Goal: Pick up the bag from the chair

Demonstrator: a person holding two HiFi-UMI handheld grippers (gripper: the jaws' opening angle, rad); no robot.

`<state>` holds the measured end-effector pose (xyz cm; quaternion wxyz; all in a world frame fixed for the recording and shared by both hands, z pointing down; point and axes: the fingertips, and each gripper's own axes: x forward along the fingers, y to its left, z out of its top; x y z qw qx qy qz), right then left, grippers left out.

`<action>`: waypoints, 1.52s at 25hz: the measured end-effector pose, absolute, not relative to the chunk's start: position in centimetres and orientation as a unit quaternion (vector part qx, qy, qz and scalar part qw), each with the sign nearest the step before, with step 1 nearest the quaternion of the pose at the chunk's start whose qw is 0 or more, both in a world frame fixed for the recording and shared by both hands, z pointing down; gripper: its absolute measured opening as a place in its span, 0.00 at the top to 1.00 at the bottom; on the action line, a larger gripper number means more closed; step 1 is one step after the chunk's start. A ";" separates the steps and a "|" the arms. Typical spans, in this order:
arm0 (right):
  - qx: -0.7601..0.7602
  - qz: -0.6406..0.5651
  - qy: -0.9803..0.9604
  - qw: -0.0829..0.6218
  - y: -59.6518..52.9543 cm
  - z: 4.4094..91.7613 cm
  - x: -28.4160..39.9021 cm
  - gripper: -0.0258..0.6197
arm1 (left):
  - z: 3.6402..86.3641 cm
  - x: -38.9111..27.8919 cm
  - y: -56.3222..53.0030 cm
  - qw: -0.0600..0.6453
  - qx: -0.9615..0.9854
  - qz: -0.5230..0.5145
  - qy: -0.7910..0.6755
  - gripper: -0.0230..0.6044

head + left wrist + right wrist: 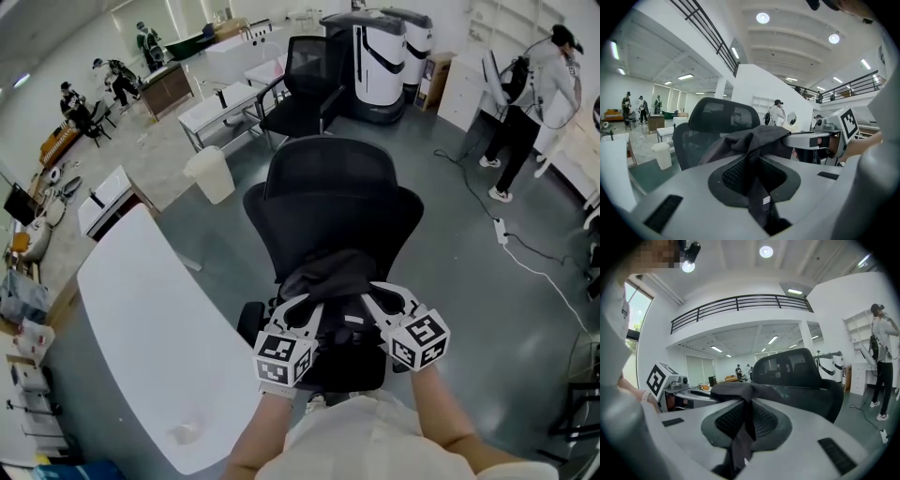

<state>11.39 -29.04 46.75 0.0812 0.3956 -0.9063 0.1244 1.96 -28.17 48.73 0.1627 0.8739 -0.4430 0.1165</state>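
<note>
A dark fabric bag (330,274) is bunched at the front of a black mesh office chair (328,202), just above its seat. My left gripper (312,305) and right gripper (368,300) meet at it from either side. In the left gripper view the bag's cloth (750,138) runs down between the closed jaws of the left gripper (753,166), with the right gripper (820,138) beside it. In the right gripper view the bag (740,391) is likewise pinched in the right gripper (747,416). The chair seat under the bag is mostly hidden.
A white table (159,328) runs along my left. Beyond the chair stand a white bin (211,173), a second black chair (305,89) and a white machine (380,61). A person (525,103) stands at right, with a cable (525,253) on the floor.
</note>
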 end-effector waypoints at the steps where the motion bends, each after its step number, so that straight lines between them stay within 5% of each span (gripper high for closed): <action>1: 0.396 0.119 -0.907 0.075 -29.1 46.1 11.4 0.89 | 48.1 2.0 -28.2 0.157 0.875 0.111 -0.444 0.86; 38: 0.396 0.052 -0.916 0.024 -28.8 39.4 11.4 0.89 | 41.5 1.9 -28.1 0.109 0.888 0.069 -0.441 0.86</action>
